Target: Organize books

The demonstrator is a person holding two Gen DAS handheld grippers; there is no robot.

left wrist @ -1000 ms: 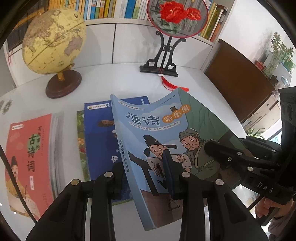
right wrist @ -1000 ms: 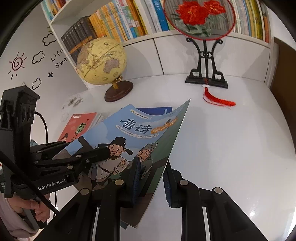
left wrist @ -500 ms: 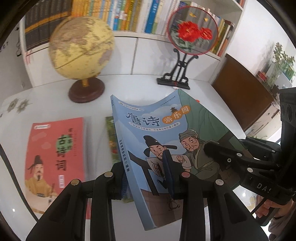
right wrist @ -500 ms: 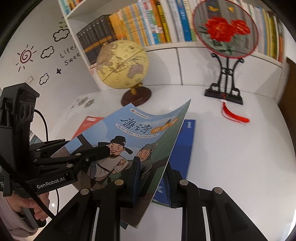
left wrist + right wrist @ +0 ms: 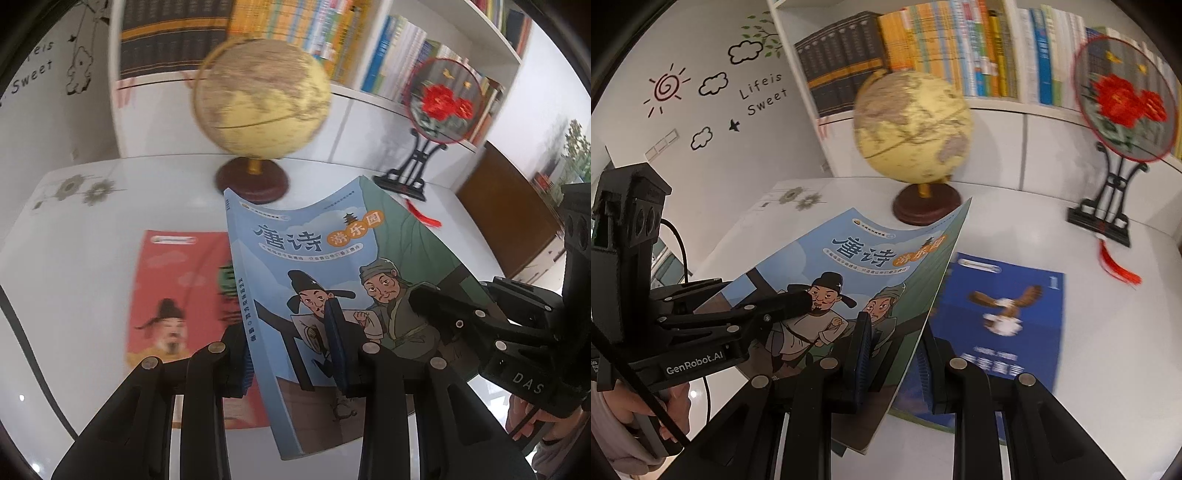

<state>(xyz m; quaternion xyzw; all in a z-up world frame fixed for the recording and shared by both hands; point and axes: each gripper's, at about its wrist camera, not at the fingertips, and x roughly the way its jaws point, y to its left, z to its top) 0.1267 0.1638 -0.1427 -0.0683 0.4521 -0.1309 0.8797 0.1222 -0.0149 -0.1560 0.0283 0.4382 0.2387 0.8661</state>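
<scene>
A light-blue picture book (image 5: pixel 314 258) with two cartoon men on its cover hangs tilted above the white table (image 5: pixel 92 258), bowed between both grippers. My left gripper (image 5: pixel 286 339) is shut on its spine side. My right gripper (image 5: pixel 895 347) is shut on its open edge, and shows from the side in the left wrist view (image 5: pixel 443 306). A red book (image 5: pixel 173 295) lies flat below the held book's left side. Lying flat to the right is a dark blue book with an eagle (image 5: pixel 1004 314); something green (image 5: pixel 923 421) peeks from beneath it.
A yellow globe (image 5: pixel 262 99) on a dark wooden base stands just behind the held book. A round embroidered fan (image 5: pixel 1123 99) on a black stand, with a red tassel (image 5: pixel 1115 266), is at the back right. Full bookshelves (image 5: pixel 960 48) line the wall. A person's hand (image 5: pixel 639 410) grips the left handle.
Both grippers have carried the light-blue book leftwards, off the dark blue book and over the red one. The grip on it looks unchanged.
</scene>
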